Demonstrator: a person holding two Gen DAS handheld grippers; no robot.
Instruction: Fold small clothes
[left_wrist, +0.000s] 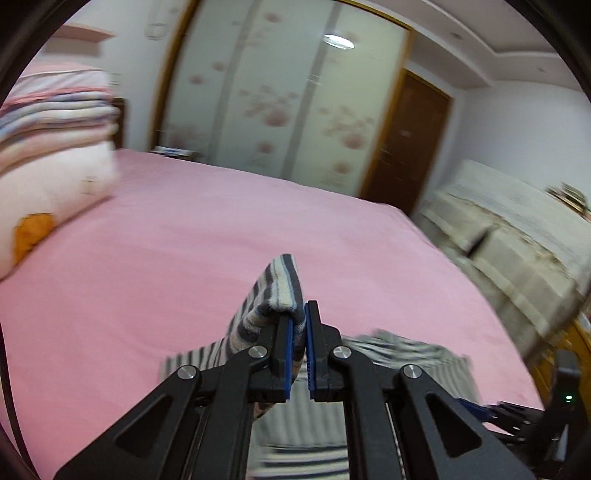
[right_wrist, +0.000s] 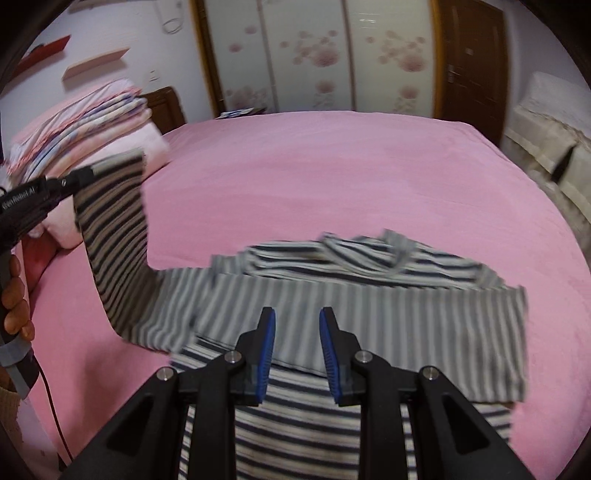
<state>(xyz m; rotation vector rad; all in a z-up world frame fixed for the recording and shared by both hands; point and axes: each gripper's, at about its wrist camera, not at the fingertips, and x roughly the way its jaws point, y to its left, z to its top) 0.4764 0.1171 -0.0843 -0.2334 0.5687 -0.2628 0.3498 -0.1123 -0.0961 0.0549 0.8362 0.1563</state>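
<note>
A grey-and-white striped shirt (right_wrist: 362, 295) lies partly folded on the pink bed (right_wrist: 332, 177). Its left sleeve (right_wrist: 114, 236) is lifted off the bed and stretched up to the left. My left gripper (left_wrist: 298, 325) is shut on that sleeve's cuff (left_wrist: 282, 284); the right wrist view shows this gripper (right_wrist: 86, 173) at the far left with a hand (right_wrist: 14, 299) on its handle. My right gripper (right_wrist: 297, 325) hovers over the shirt's body, its jaws apart with nothing pinched between them. The shirt (left_wrist: 406, 350) also shows blurred below the left gripper.
A stack of folded pink and striped bedding (right_wrist: 92, 125) rests on the bed's left side. Wardrobe doors with a flower print (right_wrist: 317, 55) and a brown door (right_wrist: 472, 59) stand behind the bed. A beige covered piece of furniture (right_wrist: 546, 147) is at the right.
</note>
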